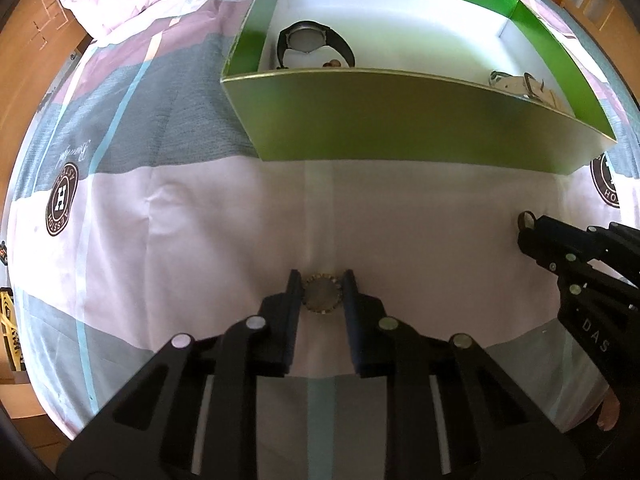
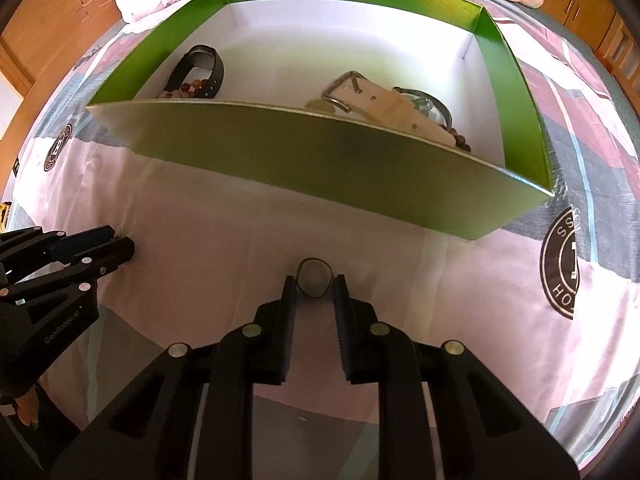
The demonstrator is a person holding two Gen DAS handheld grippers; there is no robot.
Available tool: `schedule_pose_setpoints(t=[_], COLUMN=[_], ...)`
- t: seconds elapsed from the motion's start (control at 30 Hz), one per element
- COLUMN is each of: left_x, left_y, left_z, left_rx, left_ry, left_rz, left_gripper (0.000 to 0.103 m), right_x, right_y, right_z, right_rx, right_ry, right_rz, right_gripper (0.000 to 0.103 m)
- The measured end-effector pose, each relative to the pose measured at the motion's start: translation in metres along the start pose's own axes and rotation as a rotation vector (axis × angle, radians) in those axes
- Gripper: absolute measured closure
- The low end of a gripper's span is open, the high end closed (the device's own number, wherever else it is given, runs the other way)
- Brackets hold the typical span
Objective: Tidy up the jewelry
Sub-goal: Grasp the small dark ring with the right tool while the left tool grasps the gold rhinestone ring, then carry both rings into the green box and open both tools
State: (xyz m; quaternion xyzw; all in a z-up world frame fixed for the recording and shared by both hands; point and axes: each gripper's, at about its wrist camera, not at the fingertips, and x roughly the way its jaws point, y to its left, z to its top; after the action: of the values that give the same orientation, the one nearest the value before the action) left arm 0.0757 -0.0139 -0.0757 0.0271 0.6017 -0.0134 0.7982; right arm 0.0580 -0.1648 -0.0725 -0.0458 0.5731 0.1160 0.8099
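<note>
Left gripper (image 1: 322,292) pinches a toothed gold ring (image 1: 322,294); right gripper (image 2: 314,280) nips a dark ring (image 2: 314,278). Thin grips: either may slip before the far box (image 2: 320,152).

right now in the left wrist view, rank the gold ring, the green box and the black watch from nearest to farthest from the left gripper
1. gold ring, pinched between the left gripper fingertips.
2. green box, its near wall ahead on the bedsheet.
3. black watch, inside the box, back left.
</note>
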Motion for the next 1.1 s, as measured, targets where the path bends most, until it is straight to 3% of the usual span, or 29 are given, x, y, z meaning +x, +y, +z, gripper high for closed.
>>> schedule_pose_setpoints(t=[0.47, 0.7, 0.97, 1.1], left_x=[-0.030, -0.037, -0.085, -0.079], left_y=[-0.004, -0.010, -0.009, -0.012], left_z=[-0.007, -0.009, 0.042, 0.071], left_rx=[0.013, 0.029, -0.021, -0.033], left_ry=[-0.094, -0.127, -0.306, -0.319], left_rz=[-0.016, -0.022, -0.116, -0.151], left_gripper=[0.082, 0.082, 0.082, 0.082], right_x=[-0.032, -0.026, -0.091, -0.088], right_y=[-0.007, 0.000, -0.033, -0.051], right_z=[0.007, 0.004, 0.035, 0.051], right_rx=[0.025, 0.019, 0.157, 0.230], right_ry=[-0.065, -0.038, -0.277, -0.294], right_rz=[0.058, 0.063, 0.180, 0.196], right_gripper=[0.084, 0.084, 0.083, 0.083])
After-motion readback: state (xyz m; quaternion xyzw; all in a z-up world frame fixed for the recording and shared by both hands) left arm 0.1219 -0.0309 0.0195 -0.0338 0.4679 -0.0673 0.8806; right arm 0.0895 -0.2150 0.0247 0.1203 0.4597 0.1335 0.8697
